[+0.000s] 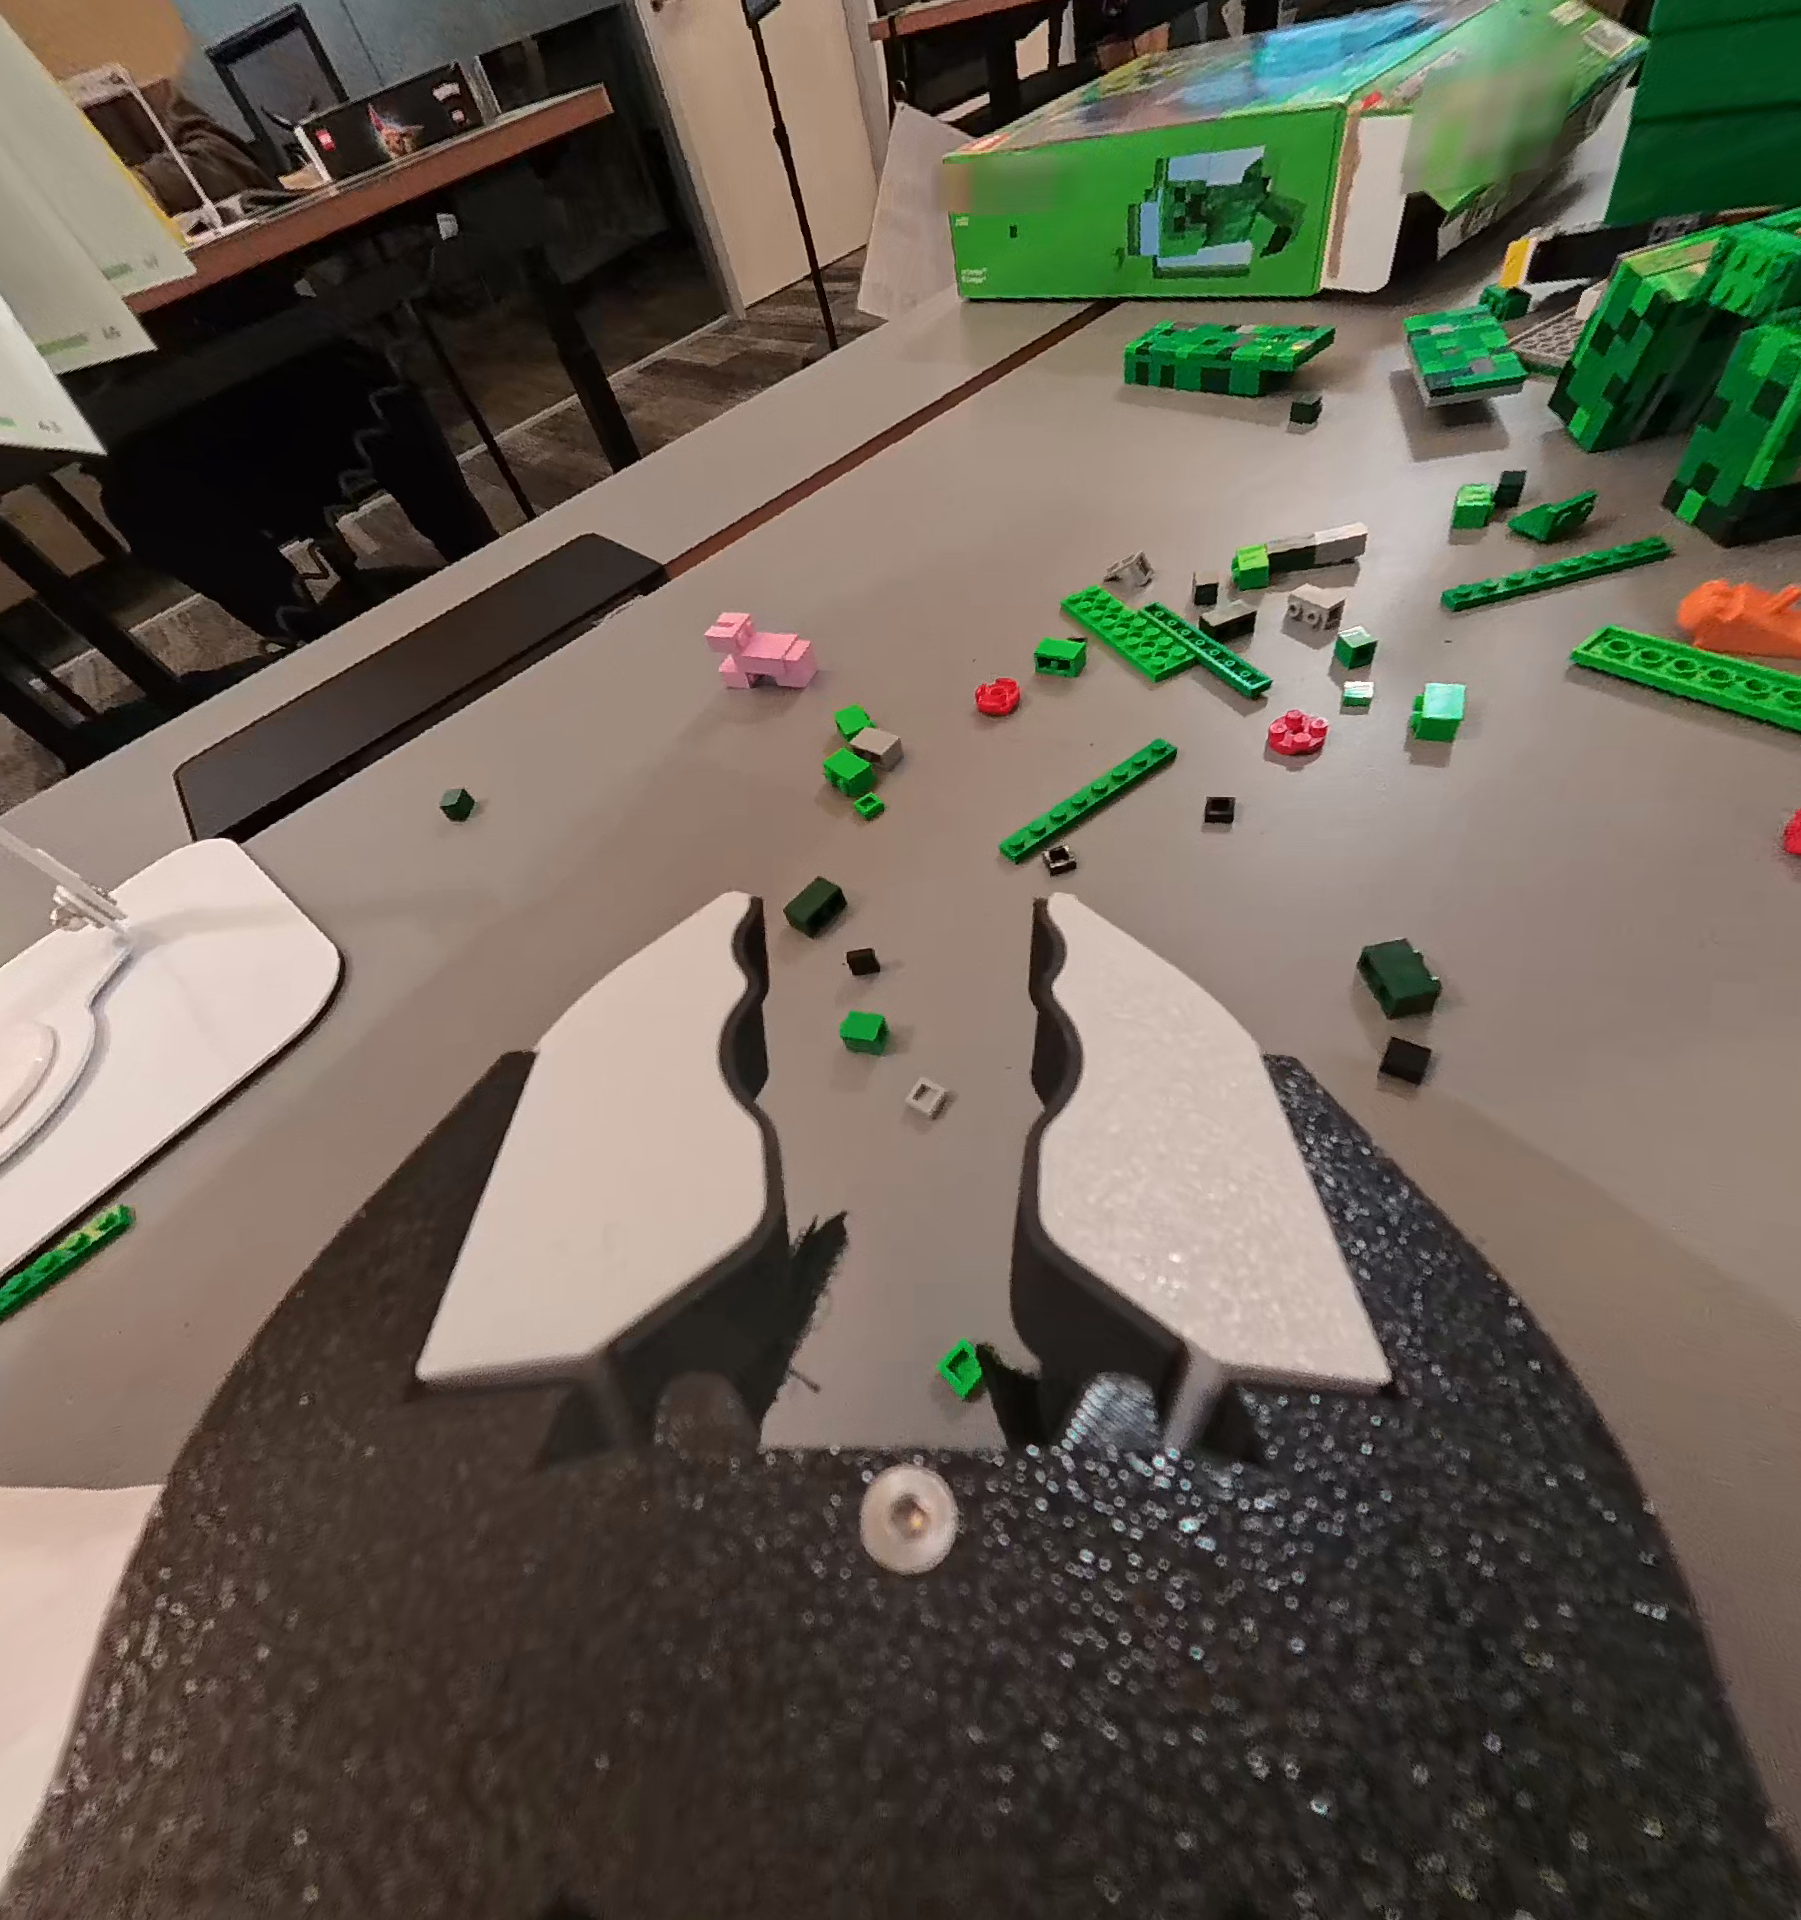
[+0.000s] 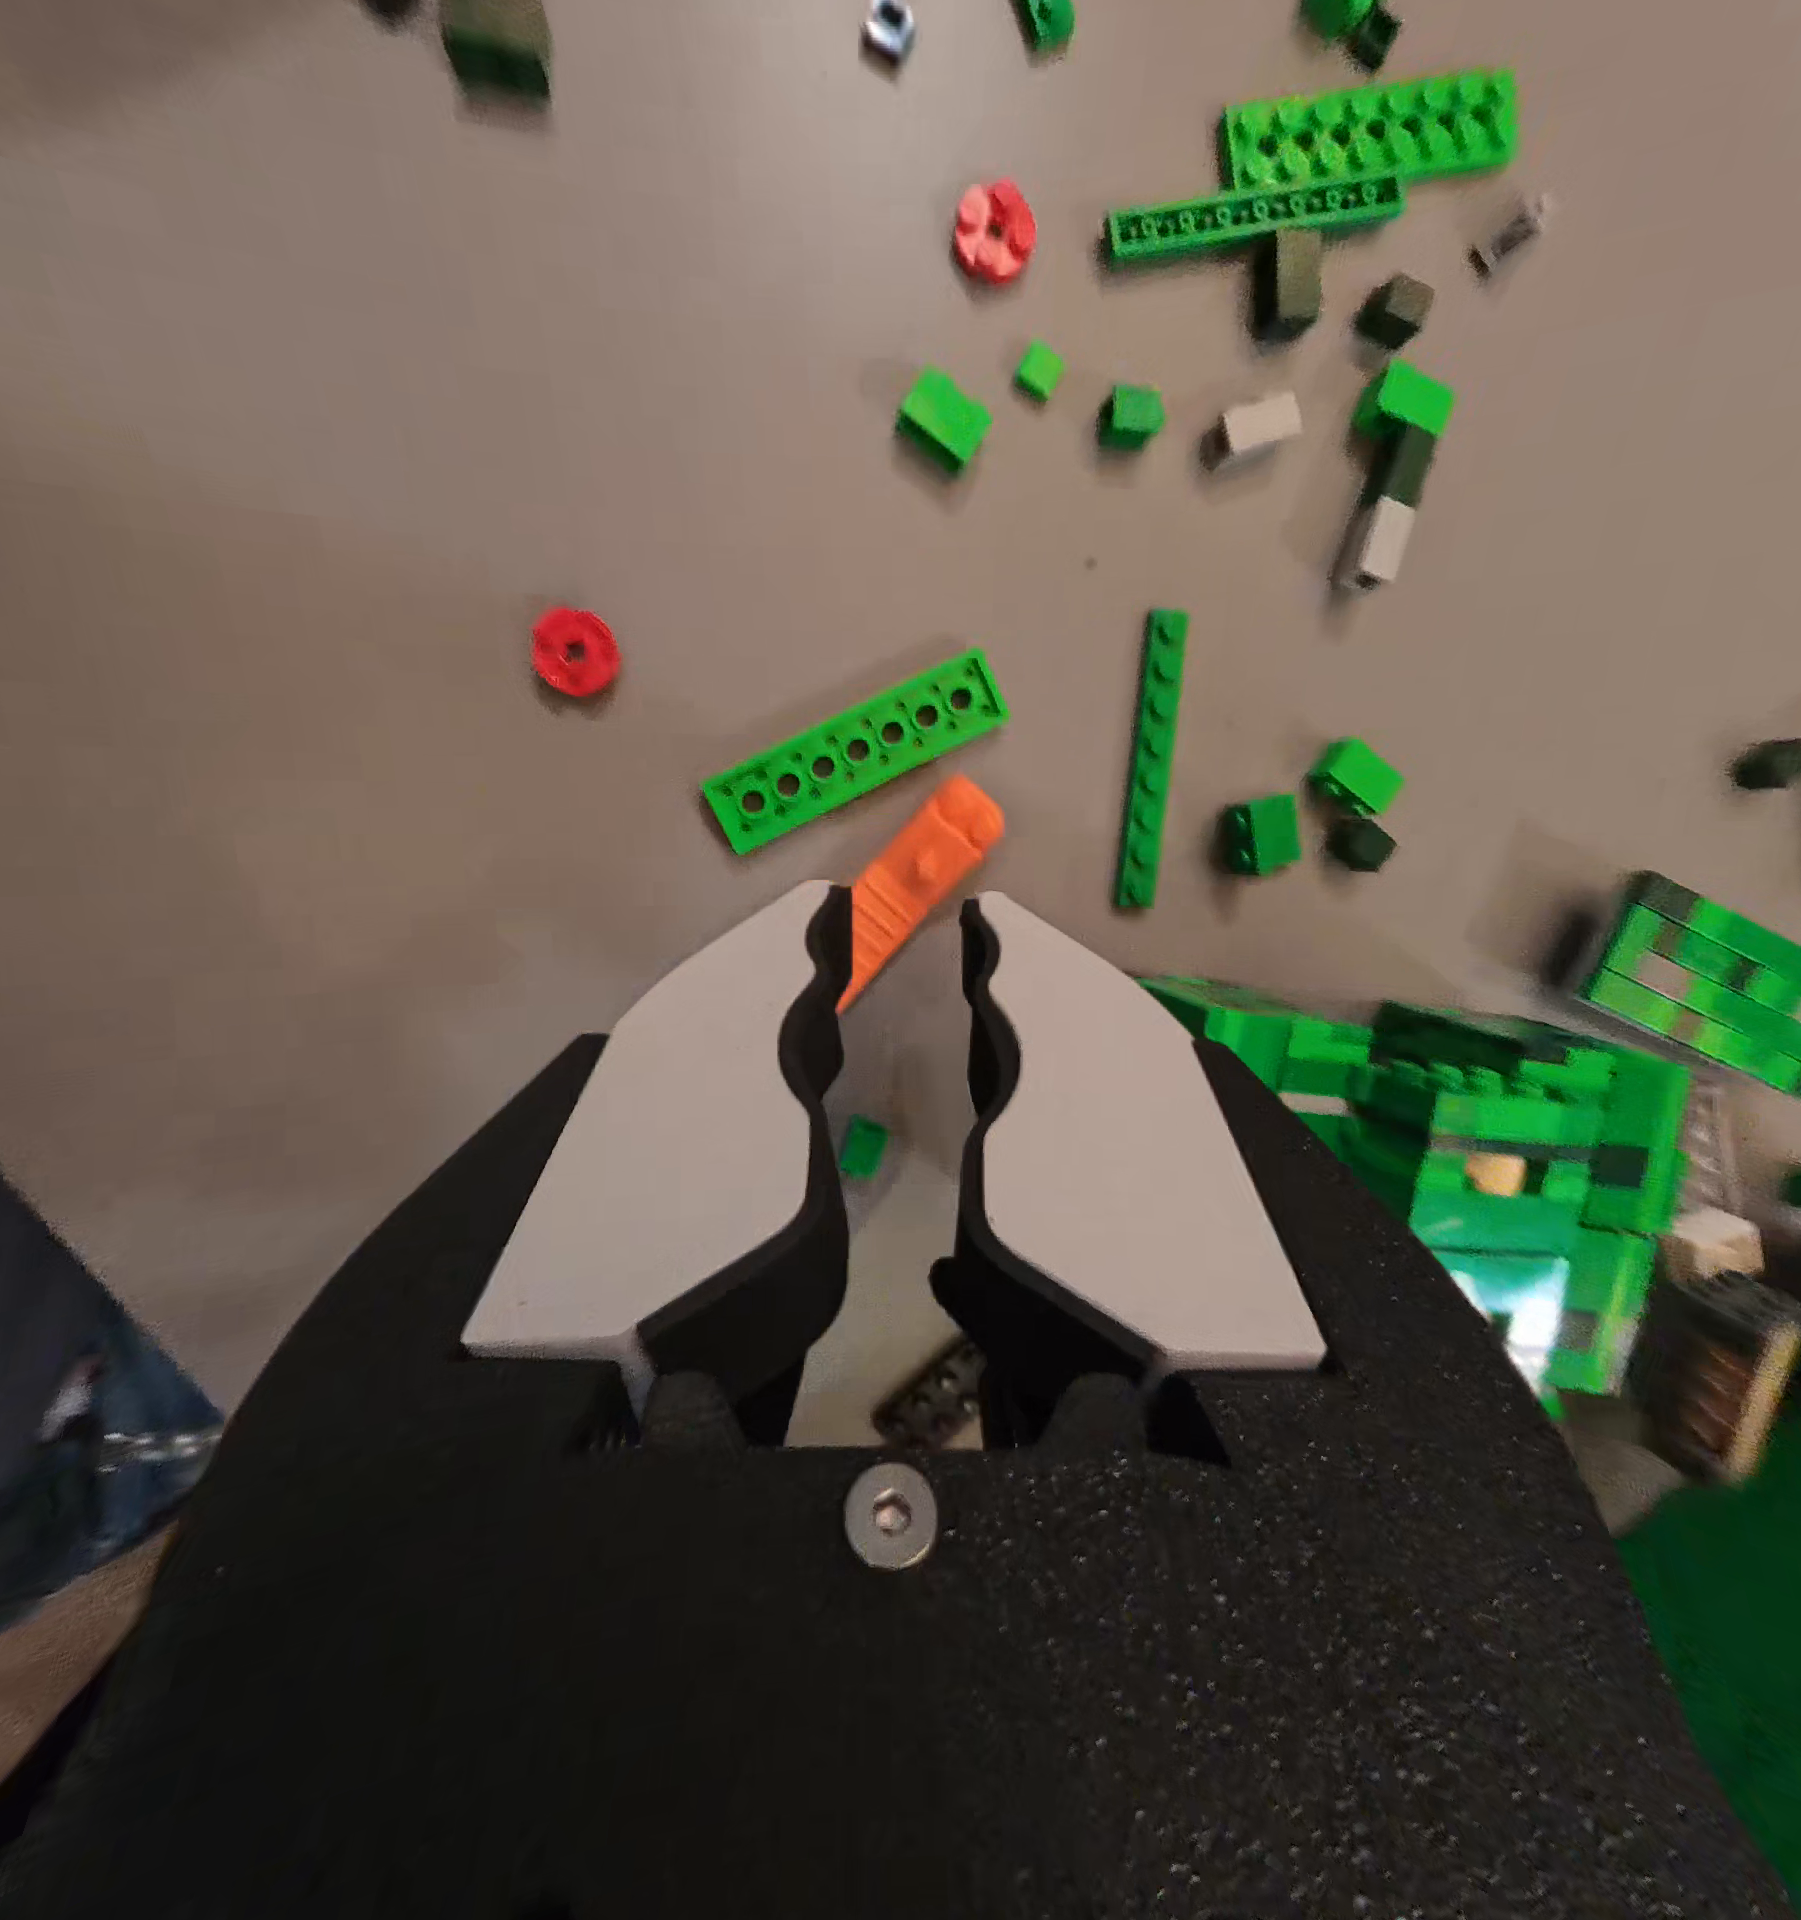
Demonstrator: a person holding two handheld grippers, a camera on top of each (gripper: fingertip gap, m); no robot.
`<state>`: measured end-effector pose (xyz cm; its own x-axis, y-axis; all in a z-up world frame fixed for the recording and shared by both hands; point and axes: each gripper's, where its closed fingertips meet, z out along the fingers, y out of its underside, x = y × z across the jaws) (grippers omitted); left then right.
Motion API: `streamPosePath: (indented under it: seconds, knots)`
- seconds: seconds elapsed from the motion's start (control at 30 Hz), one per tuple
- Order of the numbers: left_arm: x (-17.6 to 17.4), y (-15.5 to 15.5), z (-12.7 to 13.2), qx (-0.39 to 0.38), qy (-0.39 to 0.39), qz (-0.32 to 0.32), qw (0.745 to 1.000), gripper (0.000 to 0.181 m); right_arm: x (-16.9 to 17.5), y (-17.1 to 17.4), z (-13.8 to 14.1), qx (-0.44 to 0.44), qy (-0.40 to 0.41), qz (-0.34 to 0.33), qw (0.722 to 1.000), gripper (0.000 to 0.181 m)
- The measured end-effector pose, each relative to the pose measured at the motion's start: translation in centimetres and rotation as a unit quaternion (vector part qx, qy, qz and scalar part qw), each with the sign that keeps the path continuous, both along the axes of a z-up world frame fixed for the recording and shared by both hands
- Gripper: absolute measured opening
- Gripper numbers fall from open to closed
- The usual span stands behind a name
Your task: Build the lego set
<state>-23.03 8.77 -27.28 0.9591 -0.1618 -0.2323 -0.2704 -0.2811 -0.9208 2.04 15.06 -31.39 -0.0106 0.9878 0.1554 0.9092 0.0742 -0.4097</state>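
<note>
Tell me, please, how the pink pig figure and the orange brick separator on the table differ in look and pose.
The pink pig figure is a blocky little assembly of several bricks; the orange brick separator is a single wedge-shaped piece. The pig stands upright on its legs, while the separator lies flat. The pig stands apart, near the table's far edge; the separator lies beside a wide green plate, just ahead of the right tool. Both rest untouched on the grey table.

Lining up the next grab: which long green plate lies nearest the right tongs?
The two-row plate with round holes, lying underside up just beyond the orange separator. The slim one-row strip lies farther right of the right tongs.
</note>
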Motion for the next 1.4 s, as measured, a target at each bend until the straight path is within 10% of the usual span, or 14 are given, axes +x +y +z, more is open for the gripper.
streamPosePath:
  seconds: [0.77,1.4]
  knots:
    - [0.3,0.0,-0.2,-0.007,0.028,-0.007,1.000,0.045,-1.1,0.7,-1.7,0.099,-0.150,0.320,0.930,0.036]
    - [0.3,0.0,-0.4,-0.014,0.042,-0.007,0.999,0.045,-1.8,2.6,-2.4,0.058,-0.165,0.200,0.964,0.021]
